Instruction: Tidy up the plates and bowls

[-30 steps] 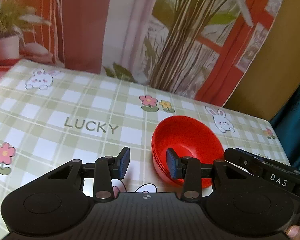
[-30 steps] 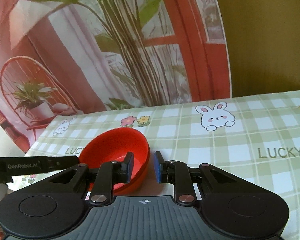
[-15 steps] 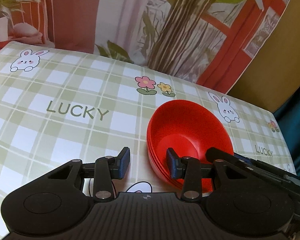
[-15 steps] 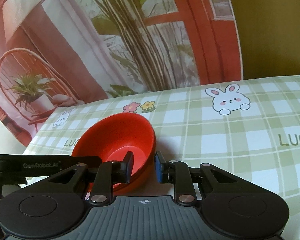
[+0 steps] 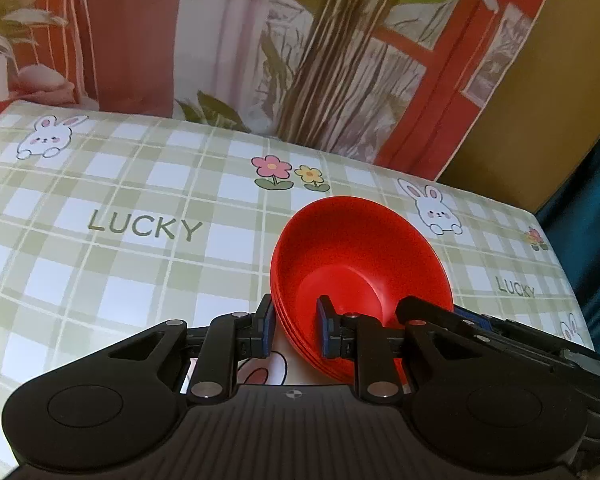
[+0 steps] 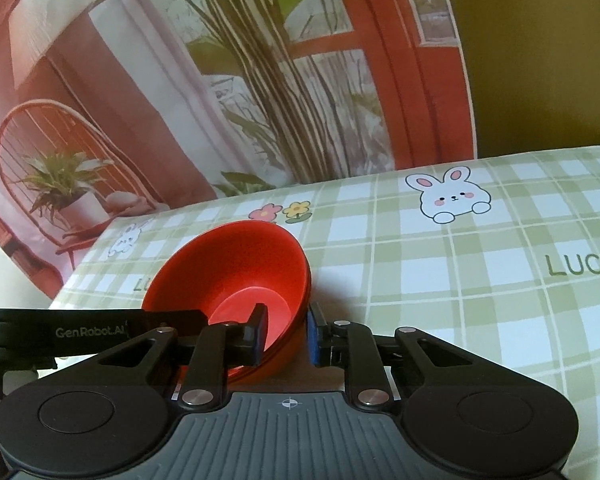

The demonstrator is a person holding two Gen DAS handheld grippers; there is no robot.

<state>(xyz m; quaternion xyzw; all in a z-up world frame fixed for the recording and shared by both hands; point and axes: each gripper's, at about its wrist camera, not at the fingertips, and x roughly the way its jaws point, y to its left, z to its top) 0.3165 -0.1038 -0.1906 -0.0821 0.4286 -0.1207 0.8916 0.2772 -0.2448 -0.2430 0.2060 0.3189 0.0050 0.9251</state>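
Observation:
A stack of red bowls (image 5: 360, 256) stands on the checked tablecloth; it also shows in the right wrist view (image 6: 236, 268). My left gripper (image 5: 296, 330) straddles the stack's left rim, one finger outside and one inside the top bowl, jaws a rim's width apart with small gaps showing. My right gripper (image 6: 286, 334) straddles the right rim the same way, its left finger inside the bowl and its right finger against the outer wall. Each gripper's body crosses the other's view at the bowl's far side.
The green-and-white checked tablecloth (image 5: 140, 264) with rabbits, flowers and "LUCKY" print covers the table. A printed backdrop of a plant and red window hangs behind the far edge. A teal curtain (image 5: 592, 208) is at the right.
Both grippers moved forward onto the bowl stack; their fingers now sit on either side of the rims. The left gripper's jaws have narrowed.

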